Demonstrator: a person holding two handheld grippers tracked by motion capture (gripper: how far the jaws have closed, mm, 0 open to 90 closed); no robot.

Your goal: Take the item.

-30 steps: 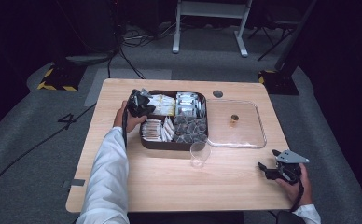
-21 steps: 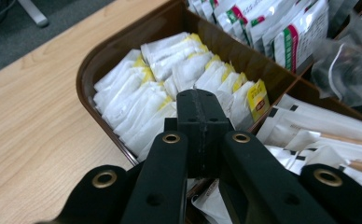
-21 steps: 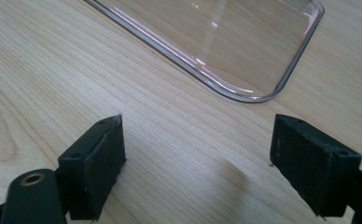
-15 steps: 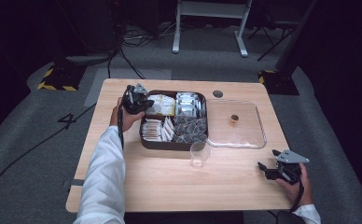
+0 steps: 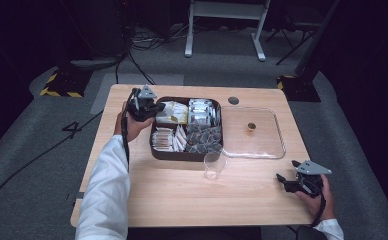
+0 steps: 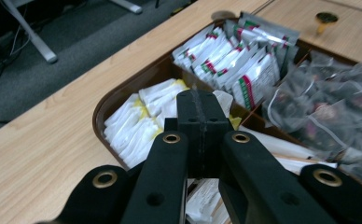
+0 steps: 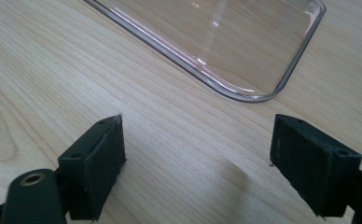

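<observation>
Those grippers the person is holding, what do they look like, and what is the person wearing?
Both the left gripper and the right gripper are black, each topped by a grey three-cornered plate and trailing a black cable. The jaws are blocky, with brass-ringed holes. The sleeves are white.

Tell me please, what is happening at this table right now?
A person works at a wooden table with a gripper in each hand. The left gripper, jaws shut, hovers over the brown tray, above the compartment of white and yellow packets. The right gripper rests open near the table's right edge, holding nothing. A clear lid lies beside the tray, and an empty glass stands in front of it.
</observation>
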